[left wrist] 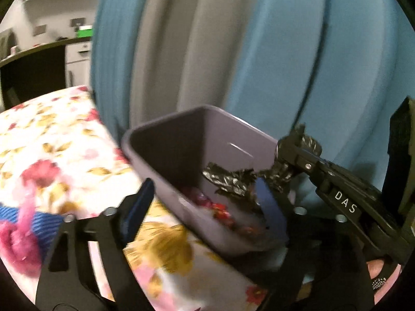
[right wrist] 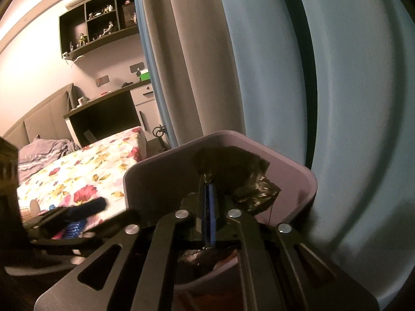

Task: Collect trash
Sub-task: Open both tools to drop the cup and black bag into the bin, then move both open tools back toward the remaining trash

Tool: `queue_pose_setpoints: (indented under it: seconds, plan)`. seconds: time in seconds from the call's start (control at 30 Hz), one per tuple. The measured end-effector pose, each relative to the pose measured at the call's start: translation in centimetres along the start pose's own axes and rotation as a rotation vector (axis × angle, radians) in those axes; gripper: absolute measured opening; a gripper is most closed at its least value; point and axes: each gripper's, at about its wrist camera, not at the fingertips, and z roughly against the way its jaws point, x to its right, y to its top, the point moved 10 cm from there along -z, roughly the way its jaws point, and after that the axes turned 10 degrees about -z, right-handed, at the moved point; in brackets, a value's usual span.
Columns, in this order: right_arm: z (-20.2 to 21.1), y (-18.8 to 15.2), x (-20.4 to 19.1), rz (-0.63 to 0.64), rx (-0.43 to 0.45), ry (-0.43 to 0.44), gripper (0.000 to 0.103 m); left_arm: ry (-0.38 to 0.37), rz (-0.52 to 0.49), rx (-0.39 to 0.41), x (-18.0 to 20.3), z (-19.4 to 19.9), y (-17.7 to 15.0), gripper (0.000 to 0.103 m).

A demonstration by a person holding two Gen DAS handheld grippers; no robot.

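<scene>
Over the edge of the floral-printed bed cover (left wrist: 59, 140), a grey-purple rectangular plastic bin (left wrist: 166, 140) stood tilted toward the cameras, its far side close to the blue and grey pleated curtain (left wrist: 233, 51). The left gripper (left wrist: 205, 202) was spread wide: one blue-padded finger (left wrist: 140, 202) sat outside the bin's near wall, above the cover, while the other blue-padded finger reached inside the bin beside the trash. The right gripper (right wrist: 208, 189) was closed, its two blue pads pressed together on a crumpled piece of black shiny foil wrapper (right wrist: 233, 171), which it held within the bin's open mouth, just below the far rim. From the left wrist view the same wrapper (left wrist: 233, 181) hung from the black fingers of the right gripper (left wrist: 288, 165), over red and pink scraps (left wrist: 220, 211) lying at the bottom of the bin. A pink and blue knitted cloth (left wrist: 23, 230) lay on the bed cover at the left. Behind the bed stood a dark desk (right wrist: 103, 119) and a dark wall shelf with small figurines (right wrist: 101, 23).
</scene>
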Motion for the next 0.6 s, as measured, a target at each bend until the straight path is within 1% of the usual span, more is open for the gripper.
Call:
queue_pose_setpoints:
  seconds: [0.03, 0.07, 0.13, 0.17, 0.2, 0.33, 0.4, 0.43, 0.47, 0.6]
  plan:
    - [0.0, 0.0, 0.0, -0.002, 0.001, 0.0, 0.03, 0.023, 0.008, 0.007, -0.6, 0.5, -0.1, 0.086]
    - [0.1, 0.0, 0.0, -0.006, 0.009, 0.003, 0.035, 0.052, 0.01, 0.012, -1.1, 1.2, -0.2, 0.087]
    - [0.3, 0.1, -0.1, -0.004, 0.017, 0.006, 0.036, 0.107, 0.005, 0.023, -2.0, 2.3, -0.4, 0.09]
    - [0.5, 0.2, -0.2, -0.002, 0.023, 0.005, 0.043, 0.133, 0.004, 0.028, -2.4, 2.9, -0.6, 0.091]
    - [0.7, 0.3, -0.2, -0.003, 0.029, 0.003, 0.046, 0.16, 0.005, 0.035, -2.8, 3.7, -0.8, 0.092]
    - [1.9, 0.8, -0.2, -0.002, 0.07, -0.012, 0.066, 0.234, 0.017, 0.054, -4.2, 5.9, -1.3, 0.095]
    - [2.6, 0.9, -0.4, 0.002, 0.09, -0.018, 0.071, 0.269, 0.035, 0.059, -5.1, 7.2, -1.8, 0.095]
    - [2.9, 0.9, -0.4, 0.004, 0.095, -0.02, 0.076, 0.283, 0.043, 0.059, -5.5, 7.7, -2.1, 0.095]
    - [3.3, 0.9, -0.6, 0.006, 0.102, -0.021, 0.078, 0.299, 0.052, 0.056, -6.0, 8.3, -2.3, 0.095]
    - [4.9, 0.6, -1.9, 0.035, 0.125, -0.011, 0.084, 0.364, 0.084, 0.057, -7.6, 10.7, -3.4, 0.095]
